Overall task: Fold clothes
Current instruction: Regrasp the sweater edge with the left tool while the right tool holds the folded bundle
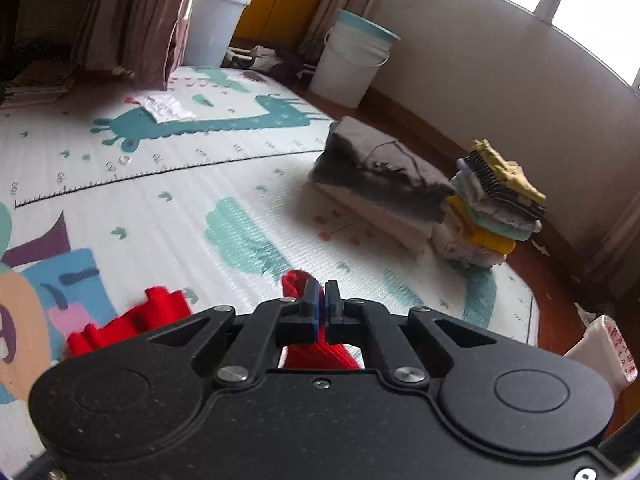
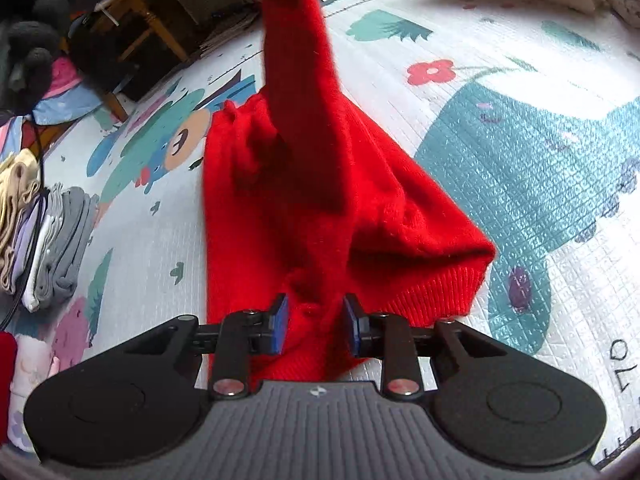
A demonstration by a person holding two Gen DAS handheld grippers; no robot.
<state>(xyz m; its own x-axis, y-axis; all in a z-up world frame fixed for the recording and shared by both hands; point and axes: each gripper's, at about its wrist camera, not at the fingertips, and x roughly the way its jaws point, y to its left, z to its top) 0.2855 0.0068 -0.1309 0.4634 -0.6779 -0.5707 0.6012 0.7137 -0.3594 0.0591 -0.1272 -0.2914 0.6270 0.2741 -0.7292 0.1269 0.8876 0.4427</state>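
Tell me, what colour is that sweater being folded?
Bright red all over; the sweater shows best in the right wrist view, spread on the play mat.

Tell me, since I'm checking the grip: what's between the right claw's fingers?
A fold of the red sweater sits in the open gap of the right claw, seen in the right wrist view.

Left gripper (image 1: 322, 295): matte black body, speckled finish, 2 round raised discs on its shoulders, silver screws at the linkage pivots, blue pads just showing on black fingers. Right gripper (image 2: 315, 322): same black linkage and 2 discs, but a grey ribbed centre plate with a small white mark, possibly a logo. Its pivot screws look pinkish-silver, and the finger pads (image 2: 280, 322) are blue.
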